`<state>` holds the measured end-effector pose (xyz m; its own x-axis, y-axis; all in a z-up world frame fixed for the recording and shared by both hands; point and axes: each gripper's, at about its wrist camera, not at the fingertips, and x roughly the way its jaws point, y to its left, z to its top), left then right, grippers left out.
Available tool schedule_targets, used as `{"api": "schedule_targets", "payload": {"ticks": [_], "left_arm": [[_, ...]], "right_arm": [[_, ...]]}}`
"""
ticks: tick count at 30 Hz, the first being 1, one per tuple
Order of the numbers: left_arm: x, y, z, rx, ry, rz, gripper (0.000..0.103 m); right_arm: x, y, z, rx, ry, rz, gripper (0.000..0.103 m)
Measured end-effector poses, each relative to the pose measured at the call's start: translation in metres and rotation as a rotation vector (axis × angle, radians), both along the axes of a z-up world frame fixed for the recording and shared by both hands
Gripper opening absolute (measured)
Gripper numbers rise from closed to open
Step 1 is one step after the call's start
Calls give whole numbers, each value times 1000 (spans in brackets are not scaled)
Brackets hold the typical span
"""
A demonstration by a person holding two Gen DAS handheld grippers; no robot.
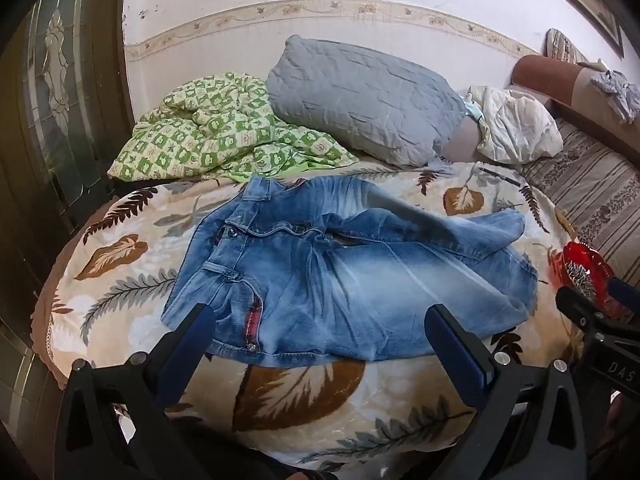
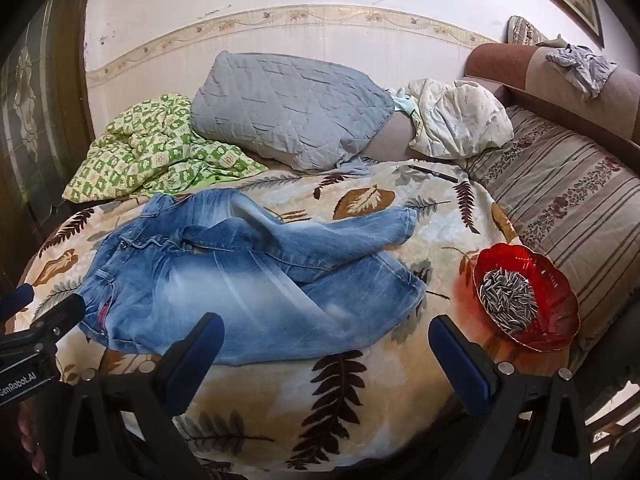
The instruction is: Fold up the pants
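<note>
Folding has not begun: the faded blue denim pants (image 1: 340, 276) lie rumpled, legs crossed, on the leaf-patterned bed blanket (image 1: 312, 396). Left hand-held gripper (image 1: 320, 322) and right hand-held gripper (image 2: 326, 334) hover spread wide, holding nothing.

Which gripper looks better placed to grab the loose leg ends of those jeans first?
Probably the right gripper: the jeans have their leg ends on its side, the waistband toward the left gripper. Both are open.
</note>
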<state>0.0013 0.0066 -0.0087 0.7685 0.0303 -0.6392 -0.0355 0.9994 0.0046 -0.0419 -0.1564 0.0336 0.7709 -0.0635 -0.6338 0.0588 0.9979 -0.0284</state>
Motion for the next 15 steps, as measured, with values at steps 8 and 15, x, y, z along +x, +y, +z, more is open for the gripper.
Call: {"api": "schedule_targets", "payload": {"ticks": [8, 15], "left_arm": [[0, -6, -1, 3, -2, -2, 103], [0, -7, -3, 4, 1, 1, 103]], "right_arm": [[0, 1, -1, 1, 4, 4, 103], [-1, 3, 0, -2, 10, 5, 103]]}}
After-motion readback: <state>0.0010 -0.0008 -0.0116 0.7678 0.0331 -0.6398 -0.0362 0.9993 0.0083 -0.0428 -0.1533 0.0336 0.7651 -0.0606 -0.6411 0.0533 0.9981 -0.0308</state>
